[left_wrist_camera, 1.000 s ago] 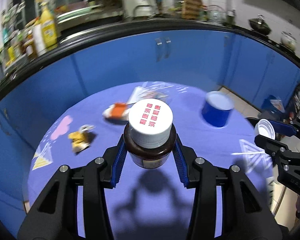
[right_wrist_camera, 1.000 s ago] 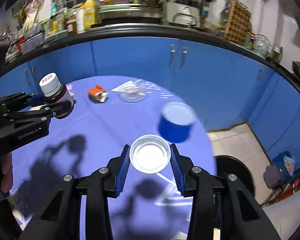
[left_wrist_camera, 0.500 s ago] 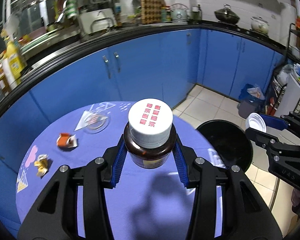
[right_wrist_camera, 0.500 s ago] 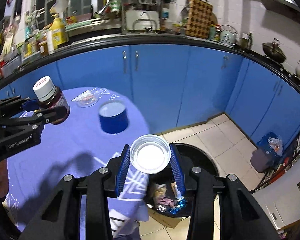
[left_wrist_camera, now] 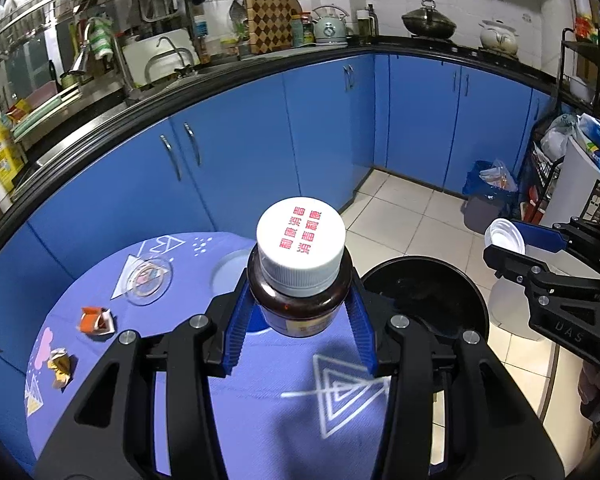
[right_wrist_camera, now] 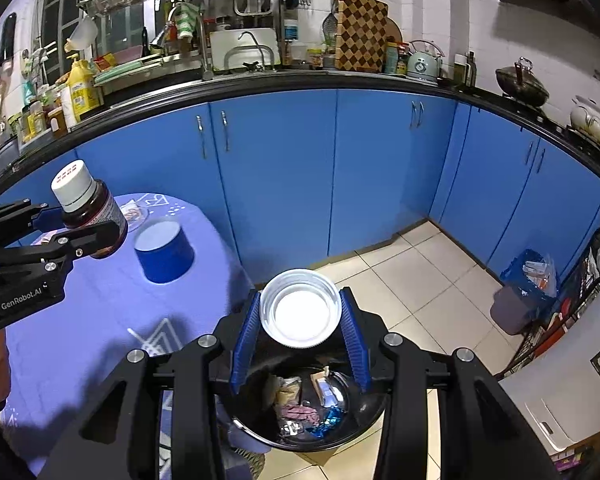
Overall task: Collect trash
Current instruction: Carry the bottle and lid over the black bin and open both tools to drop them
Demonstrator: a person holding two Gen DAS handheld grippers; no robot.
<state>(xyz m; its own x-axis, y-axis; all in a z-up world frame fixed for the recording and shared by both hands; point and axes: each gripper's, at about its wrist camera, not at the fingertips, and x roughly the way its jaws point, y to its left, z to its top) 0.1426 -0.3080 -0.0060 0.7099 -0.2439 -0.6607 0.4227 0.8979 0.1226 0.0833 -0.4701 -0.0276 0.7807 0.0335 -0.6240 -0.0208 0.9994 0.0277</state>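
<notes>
While blue cup (right_wrist_camera: 163, 254) sits on table (right_wrist_camera: 100, 320), black bin (right_wrist_camera: 364, 408) beside it

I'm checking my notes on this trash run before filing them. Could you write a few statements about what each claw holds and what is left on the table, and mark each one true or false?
1. The left claw is shut on a brown bottle with a white cap. True.
2. The right claw is empty. False: it grips a small white lid.
3. The black trash bin already holds wrappers. True.
4. The blue cup lies in the bin. False: it stands on the purple tablecloth.
5. An orange wrapper and a crumpled yellow wrapper lie on the table. True.
</notes>
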